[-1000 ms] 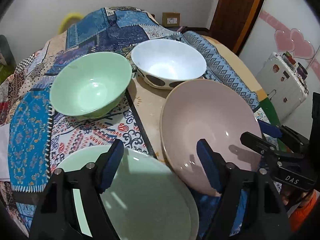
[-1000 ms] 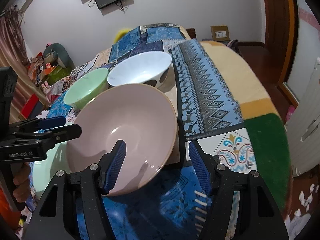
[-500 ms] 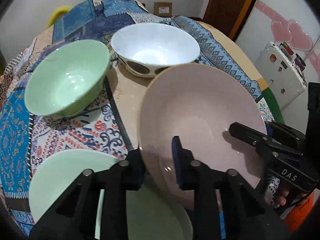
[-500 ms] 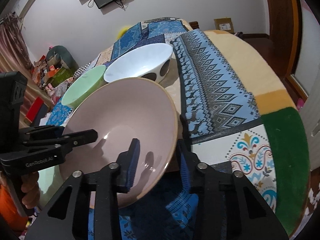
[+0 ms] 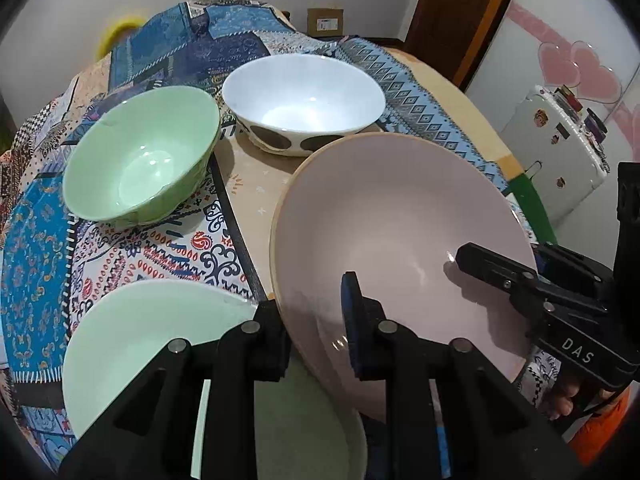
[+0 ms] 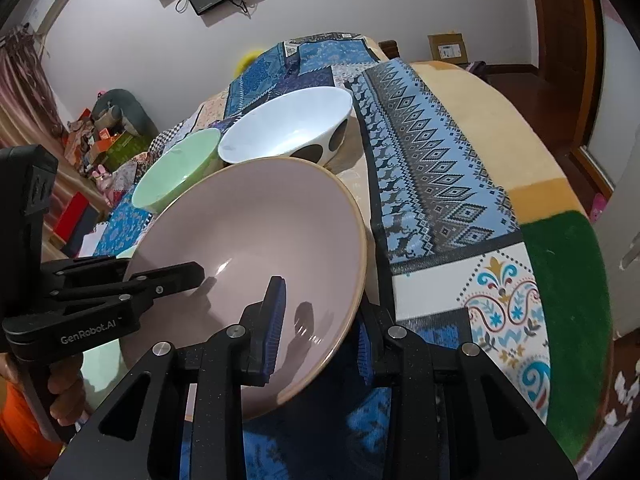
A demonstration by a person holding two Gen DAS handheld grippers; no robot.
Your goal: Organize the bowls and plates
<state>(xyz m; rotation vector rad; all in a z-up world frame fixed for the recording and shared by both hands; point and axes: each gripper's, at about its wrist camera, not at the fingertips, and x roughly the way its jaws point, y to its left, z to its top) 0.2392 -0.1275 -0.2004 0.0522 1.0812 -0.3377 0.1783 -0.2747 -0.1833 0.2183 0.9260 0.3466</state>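
Observation:
A wide pink bowl (image 5: 400,232) is tilted between both grippers. My left gripper (image 5: 314,312) is shut on its near left rim, one pad inside and one outside. My right gripper (image 6: 320,320) is shut on the opposite rim and shows in the left wrist view too (image 5: 504,260). The pink bowl (image 6: 256,232) fills the middle of the right wrist view, where the left gripper (image 6: 160,276) reaches in from the left. A pale green plate (image 5: 152,344) lies under the bowl's near edge. Farther back stand a green bowl (image 5: 140,164) and a white bowl with dark spots (image 5: 304,100).
Patterned patchwork cloths (image 5: 44,240) cover the round table, with a blue diamond-pattern runner (image 6: 432,168) on its right side. A white cabinet (image 5: 560,160) stands beyond the table's right edge, a cardboard box (image 5: 325,22) by the far wall, and floor clutter (image 6: 100,136) at the left.
Both grippers were open a second ago and have closed on the pink bowl's rim from opposite sides. The bowl now sits more tilted between them.

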